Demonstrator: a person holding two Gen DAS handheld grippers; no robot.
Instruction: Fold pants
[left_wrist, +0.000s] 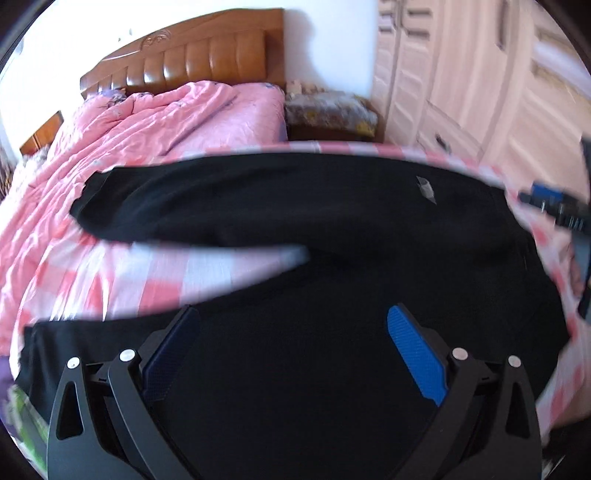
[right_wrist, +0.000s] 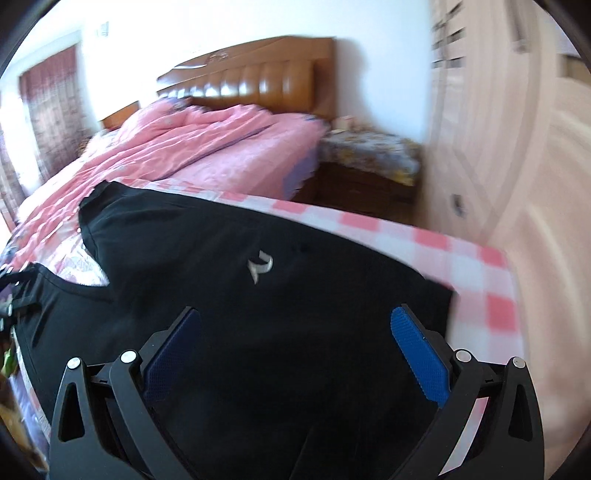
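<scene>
Black pants (left_wrist: 295, 206) lie spread flat on a pink-and-white checked sheet (left_wrist: 110, 273), legs apart and pointing left. A small silver logo (left_wrist: 426, 189) marks the upper part. My left gripper (left_wrist: 291, 332) is open and empty, hovering over the near leg. In the right wrist view the pants (right_wrist: 221, 258) show the same logo (right_wrist: 260, 266). My right gripper (right_wrist: 295, 336) is open and empty above the waist area. The right gripper's body shows at the right edge of the left wrist view (left_wrist: 554, 206).
A pink quilt (left_wrist: 147, 122) is bunched at the head of the bed below a brown padded headboard (left_wrist: 192, 59). A nightstand with a floral cover (left_wrist: 332, 110) stands beside the bed. A pale wardrobe (left_wrist: 480, 74) fills the right.
</scene>
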